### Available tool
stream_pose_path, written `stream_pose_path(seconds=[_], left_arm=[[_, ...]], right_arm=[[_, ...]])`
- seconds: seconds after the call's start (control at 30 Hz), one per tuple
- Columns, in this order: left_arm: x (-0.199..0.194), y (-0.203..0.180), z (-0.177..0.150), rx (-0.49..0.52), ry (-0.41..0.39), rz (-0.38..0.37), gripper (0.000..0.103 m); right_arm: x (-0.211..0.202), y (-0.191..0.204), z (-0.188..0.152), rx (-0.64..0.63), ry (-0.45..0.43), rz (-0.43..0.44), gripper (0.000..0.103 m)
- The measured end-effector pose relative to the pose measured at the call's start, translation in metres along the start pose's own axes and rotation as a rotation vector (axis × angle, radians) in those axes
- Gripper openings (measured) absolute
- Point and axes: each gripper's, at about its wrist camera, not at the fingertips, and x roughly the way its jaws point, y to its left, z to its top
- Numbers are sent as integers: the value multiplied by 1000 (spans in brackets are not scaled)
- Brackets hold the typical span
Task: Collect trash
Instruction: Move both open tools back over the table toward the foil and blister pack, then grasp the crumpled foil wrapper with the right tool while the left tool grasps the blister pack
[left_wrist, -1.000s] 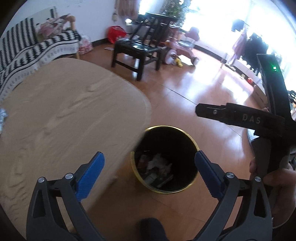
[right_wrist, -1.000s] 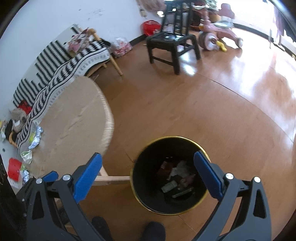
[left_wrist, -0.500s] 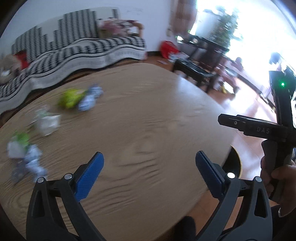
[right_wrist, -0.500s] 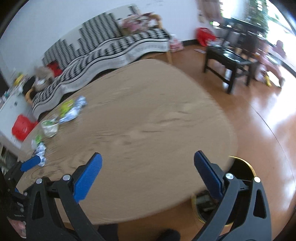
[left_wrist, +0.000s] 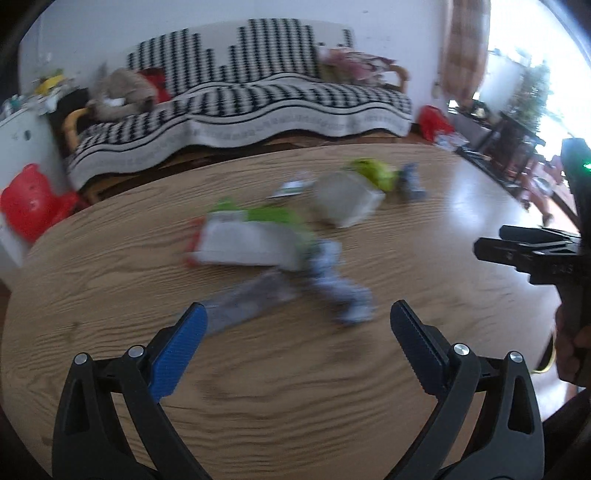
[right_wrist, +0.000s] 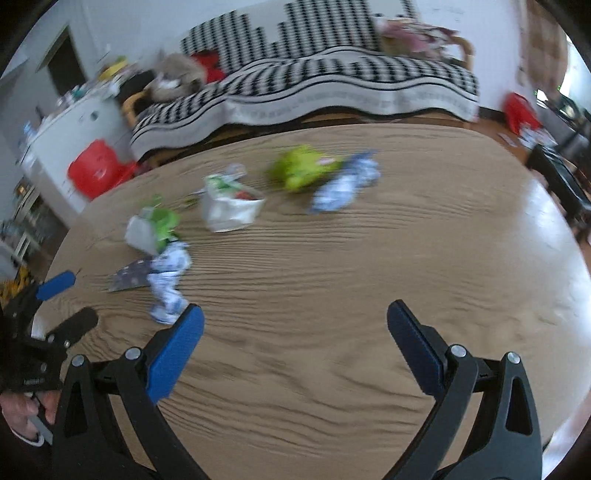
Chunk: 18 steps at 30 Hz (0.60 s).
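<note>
Several pieces of trash lie on the round wooden table (left_wrist: 295, 387). In the left wrist view a white and green packet (left_wrist: 251, 240), a grey flat wrapper (left_wrist: 247, 299) and a blue-white crumpled wrapper (left_wrist: 340, 284) lie just ahead of my open left gripper (left_wrist: 297, 332). Farther back sit a clear plastic cup (left_wrist: 347, 199) and a green wrapper (left_wrist: 373, 171). My right gripper (right_wrist: 293, 334) is open and empty over bare wood; a blue-white wrapper (right_wrist: 168, 280) lies by its left finger, with a cup (right_wrist: 229, 206), a green wrapper (right_wrist: 303, 170) and another blue-white wrapper (right_wrist: 347, 188) beyond. Both views are motion-blurred.
A black-and-white striped sofa (left_wrist: 240, 107) runs behind the table. A red bag (left_wrist: 29, 206) sits on the floor at the left, another red bag (left_wrist: 434, 122) at the right. The gold rim of the bin (left_wrist: 546, 360) shows under the table's right edge.
Both grippers swung from above the floor bin over to the table; the trash pile has come close in front of the left gripper. Both stayed open and empty.
</note>
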Motion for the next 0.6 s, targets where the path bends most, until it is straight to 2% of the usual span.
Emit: stream_pose_path(seconds=[0.2,0.37,0.6], left_arm=[[16,46,-16,68,13,79,96],[26,67,-26,82,29,47,96],[45,64,-26,152,58,44,96]], right_arm=[[37,55,5,-89,43,38,96],[63,89,2,-179,68,43,96],[98,115,2,-251,94,42,96]])
